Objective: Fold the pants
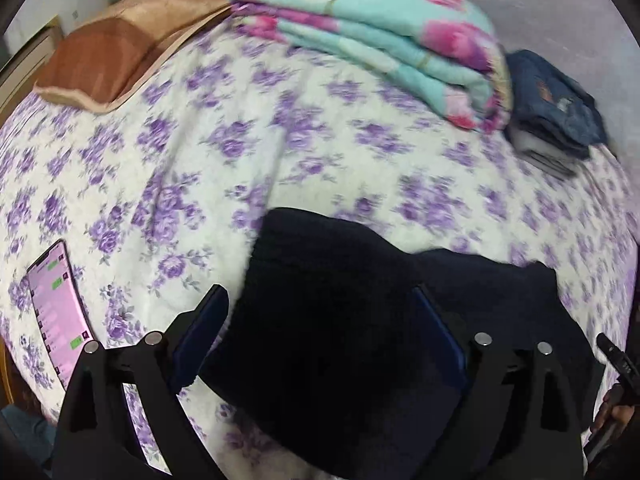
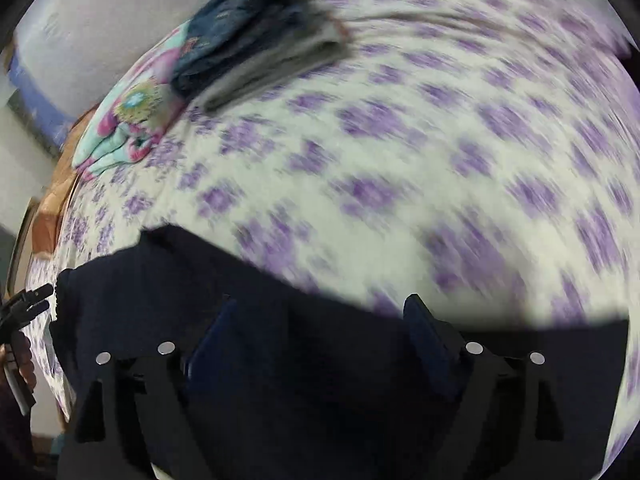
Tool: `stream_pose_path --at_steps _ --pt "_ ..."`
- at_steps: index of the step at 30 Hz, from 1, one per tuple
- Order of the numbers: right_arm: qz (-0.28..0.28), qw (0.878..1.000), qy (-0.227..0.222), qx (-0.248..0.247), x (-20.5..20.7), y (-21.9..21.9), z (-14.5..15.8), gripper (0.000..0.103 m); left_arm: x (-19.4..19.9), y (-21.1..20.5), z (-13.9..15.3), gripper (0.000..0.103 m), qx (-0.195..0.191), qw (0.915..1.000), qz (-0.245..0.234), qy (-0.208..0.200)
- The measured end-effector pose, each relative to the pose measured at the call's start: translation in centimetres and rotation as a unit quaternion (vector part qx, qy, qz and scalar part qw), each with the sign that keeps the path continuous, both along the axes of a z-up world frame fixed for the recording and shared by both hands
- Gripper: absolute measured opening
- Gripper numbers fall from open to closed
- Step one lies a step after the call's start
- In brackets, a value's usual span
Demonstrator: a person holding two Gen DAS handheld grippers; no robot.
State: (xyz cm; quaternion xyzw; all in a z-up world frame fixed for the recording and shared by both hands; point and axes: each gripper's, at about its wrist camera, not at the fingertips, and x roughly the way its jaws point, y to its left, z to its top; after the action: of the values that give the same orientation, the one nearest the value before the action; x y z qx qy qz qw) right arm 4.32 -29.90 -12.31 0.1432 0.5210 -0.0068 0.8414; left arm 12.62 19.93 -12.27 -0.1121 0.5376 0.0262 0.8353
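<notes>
L gripper (image 1: 320, 316) jaws wide apart, over dark pants (image 1: 340, 300) on bed, nothing clamped; cloth lies below/between fingers. R gripper (image 2: 320, 316) jaws also apart, pants (image 2: 180, 300) beneath, not pinched. Phone (image 1: 60, 312) lies left of L gripper. Farther back: floral sheet (image 1: 280, 140), folded quilt (image 1: 380, 40), folded jeans (image 1: 556, 100), pillow (image 1: 120, 40).

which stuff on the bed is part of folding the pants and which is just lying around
Part of the job:
- dark pants
- left gripper, open
- right gripper, open

Just lying about:
- phone
- folded floral quilt
- folded jeans stack
- brown pillow
</notes>
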Motion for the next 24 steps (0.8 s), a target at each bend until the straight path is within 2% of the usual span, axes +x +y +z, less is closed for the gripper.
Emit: stream_pose_path --at_steps 3,6,7,8,9,11,13,14,16,18,20,22,24 --pt "-0.019 0.996 -0.001 0.091 -3.8 -1.2 -1.1 0.086 0.0 -1.7 -1.4 0.090 0.026 0.9986 -0.042 0.018" --pt "-0.020 0.993 0.000 0.118 -4.1 0.5 -2.6 0.086 1.3 -2.4 -3.8 0.091 0.090 0.9945 -0.039 0.037" --pt "-0.019 0.993 0.001 0.117 -3.8 1.2 -2.8 0.086 1.8 -2.3 -4.5 0.099 0.111 0.9925 -0.034 0.038" --pt "-0.021 0.996 0.008 0.090 -3.3 2.0 -3.2 0.087 2.4 -2.1 -5.2 0.099 0.119 0.9912 -0.030 0.049" --pt "-0.022 0.998 0.017 0.065 -2.9 2.4 -3.8 0.088 3.1 -1.5 -5.9 0.099 0.099 0.9925 -0.018 0.069" --pt "-0.011 0.999 0.026 0.020 -2.6 2.6 -4.5 0.087 3.6 -0.8 -5.8 0.099 0.071 0.9938 0.013 0.084" --pt "-0.037 0.998 0.020 -0.040 -3.5 1.9 -3.4 0.087 3.7 -0.8 -5.3 0.099 0.073 0.9924 0.024 0.096" --pt "-0.075 0.994 0.016 -0.083 -4.8 0.4 -2.5 0.088 3.6 -0.9 -4.7 0.099 0.082 0.9920 0.027 0.092" --pt "-0.117 0.991 0.001 -0.062 -7.1 -2.7 -1.5 0.088 3.0 -1.4 -2.9 0.099 0.106 0.9923 0.021 0.061" --pt "-0.180 0.983 -0.015 -0.041 -10.8 -6.7 0.0 0.088 2.4 -1.6 -1.4 0.099 0.122 0.9917 0.014 0.040" --pt "-0.235 0.970 -0.024 -0.058 -14.8 -9.7 1.3 0.089 1.9 -1.5 -0.3 0.099 0.106 0.9939 0.010 0.031" --pt "-0.288 0.953 -0.014 -0.090 -18.4 -11.7 1.9 0.089 1.1 -1.6 0.3 0.099 0.087 0.9959 0.004 0.024" --pt "-0.332 0.939 -0.005 -0.091 -20.9 -13.1 1.8 0.089 0.3 -2.0 0.5 0.099 0.079 0.9966 -0.007 0.023"
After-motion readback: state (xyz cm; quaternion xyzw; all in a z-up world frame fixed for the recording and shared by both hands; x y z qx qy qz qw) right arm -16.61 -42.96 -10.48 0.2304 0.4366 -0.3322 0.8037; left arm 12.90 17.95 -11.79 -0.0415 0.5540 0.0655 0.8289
